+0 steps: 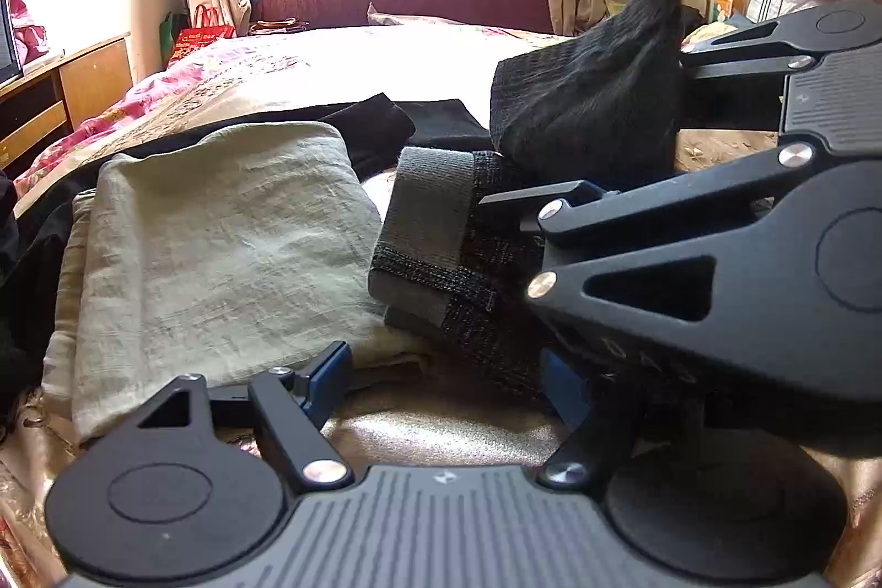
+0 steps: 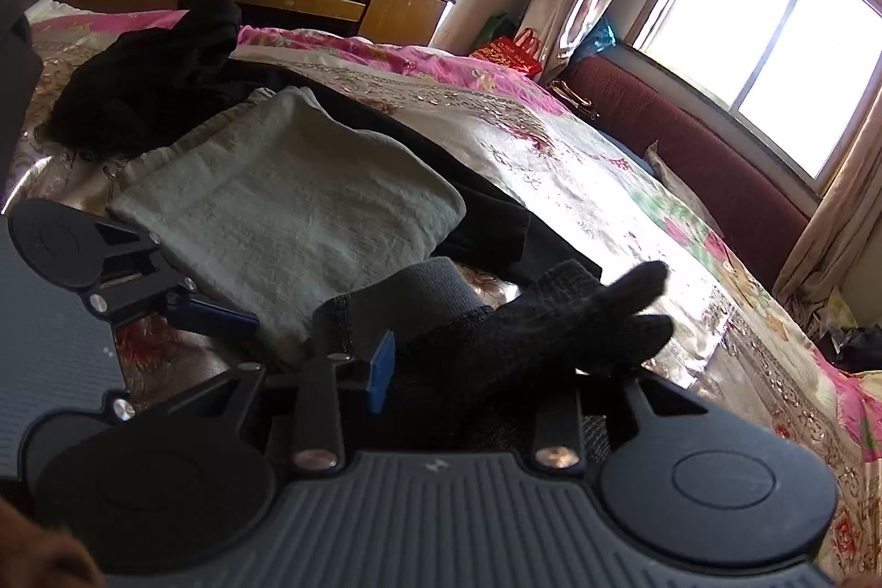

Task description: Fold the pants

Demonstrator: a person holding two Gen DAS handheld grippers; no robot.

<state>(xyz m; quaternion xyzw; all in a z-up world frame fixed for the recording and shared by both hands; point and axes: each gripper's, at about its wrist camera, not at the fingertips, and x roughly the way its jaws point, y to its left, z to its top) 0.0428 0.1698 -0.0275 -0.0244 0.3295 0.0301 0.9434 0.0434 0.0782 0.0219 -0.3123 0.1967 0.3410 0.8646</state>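
A bed [image 1: 342,59] with a flowered cover [image 2: 551,130] carries everything. On it lies a folded pale green cloth [image 1: 220,246], with black garments [image 2: 149,86] behind it. Just beside the cloth sit the dark knit pants [image 1: 485,268], bunched, their grey waistband [image 1: 430,197] turned outward. The right tool [image 2: 485,367] is clamped on a fold of the pants, which fills the gap between its fingers. The left tool [image 1: 446,367] stands wide apart, the pants' lower edge between its fingers, unpressed.

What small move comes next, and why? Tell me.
Probably ease the left gripper forward and close on the grey waistband: its jaws stand open just short of it, while the right gripper holds the pants bunched.
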